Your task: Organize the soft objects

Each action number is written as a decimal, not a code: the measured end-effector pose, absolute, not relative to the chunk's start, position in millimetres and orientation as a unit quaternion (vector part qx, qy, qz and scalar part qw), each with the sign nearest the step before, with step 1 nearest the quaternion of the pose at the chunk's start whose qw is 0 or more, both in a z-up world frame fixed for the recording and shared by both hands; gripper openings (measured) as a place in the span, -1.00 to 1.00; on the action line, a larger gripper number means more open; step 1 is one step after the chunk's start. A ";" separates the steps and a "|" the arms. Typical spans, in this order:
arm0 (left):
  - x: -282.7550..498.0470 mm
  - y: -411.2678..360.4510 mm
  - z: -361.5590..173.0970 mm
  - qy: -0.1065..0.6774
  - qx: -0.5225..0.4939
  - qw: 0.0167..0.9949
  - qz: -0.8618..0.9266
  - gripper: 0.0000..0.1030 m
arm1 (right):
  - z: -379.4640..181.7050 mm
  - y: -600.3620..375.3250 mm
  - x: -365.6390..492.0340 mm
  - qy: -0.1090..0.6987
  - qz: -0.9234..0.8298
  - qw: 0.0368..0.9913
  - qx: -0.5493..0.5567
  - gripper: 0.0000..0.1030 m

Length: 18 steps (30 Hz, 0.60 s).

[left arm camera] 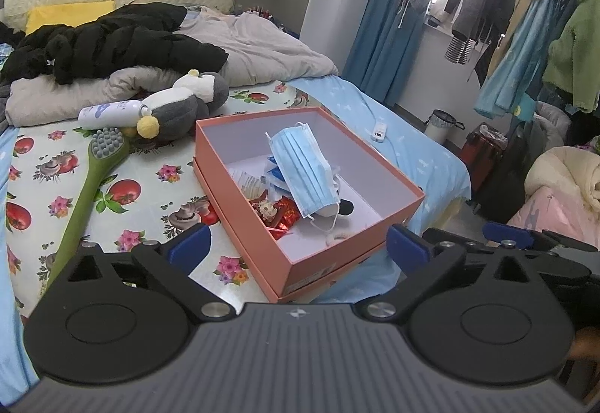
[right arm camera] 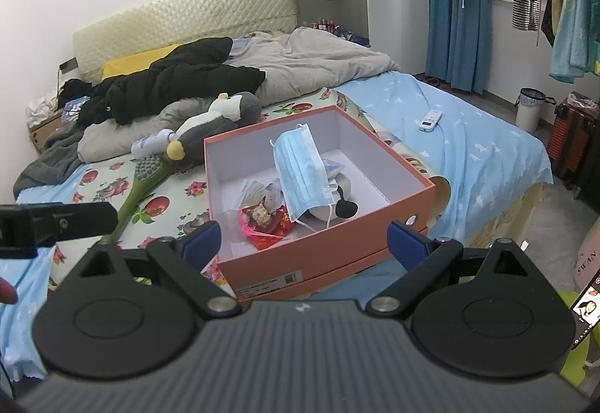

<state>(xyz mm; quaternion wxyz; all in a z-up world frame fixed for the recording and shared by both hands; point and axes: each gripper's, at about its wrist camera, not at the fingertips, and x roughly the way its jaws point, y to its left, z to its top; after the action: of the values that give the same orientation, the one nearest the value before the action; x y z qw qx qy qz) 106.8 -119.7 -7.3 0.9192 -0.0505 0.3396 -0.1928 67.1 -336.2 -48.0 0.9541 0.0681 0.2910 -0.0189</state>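
Observation:
An open orange box (left arm camera: 337,255) (right arm camera: 337,244) sits on the bed. Inside it lie a blue face mask (left arm camera: 303,169) (right arm camera: 300,169), a red packet (left arm camera: 285,216) (right arm camera: 266,222) and small items. A grey and white plush penguin (left arm camera: 180,102) (right arm camera: 213,124) lies behind the box on the floral sheet. My left gripper (left arm camera: 296,244) is open and empty, held just in front of the box. My right gripper (right arm camera: 303,244) is open and empty, also in front of the box. The left gripper's side shows at the left edge of the right wrist view (right arm camera: 56,222).
A green long-handled brush (left arm camera: 93,180) (right arm camera: 142,180) and a white bottle (left arm camera: 108,113) (right arm camera: 150,145) lie left of the box. A black jacket (left arm camera: 112,42) and grey duvet (left arm camera: 262,45) cover the bed's far half. A white remote (right arm camera: 431,120) lies on the blue sheet. Hanging clothes and bins stand right.

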 end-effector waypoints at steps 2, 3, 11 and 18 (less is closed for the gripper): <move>107.3 -120.6 -7.5 0.343 -0.046 0.919 -0.187 0.97 | -47.9 -336.3 66.9 0.291 -0.019 0.954 0.068 0.88; 107.5 -121.1 -7.5 0.344 -0.044 0.919 -0.186 0.97 | -47.7 -336.2 67.2 0.292 -0.019 0.954 0.068 0.88; 108.7 -119.4 -8.1 0.349 -0.044 0.919 -0.178 0.97 | -48.2 -335.4 66.8 0.291 -0.018 0.954 0.067 0.88; 107.9 -120.7 -6.3 0.346 -0.043 0.920 -0.178 0.97 | -47.8 -333.8 66.8 0.290 -0.016 0.955 0.066 0.88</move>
<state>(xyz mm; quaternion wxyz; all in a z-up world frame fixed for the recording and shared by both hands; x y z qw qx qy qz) 107.9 -120.7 -6.3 0.9201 -0.0426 0.3462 -0.1782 66.8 -333.8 -47.8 0.9545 0.0657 0.2904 -0.0164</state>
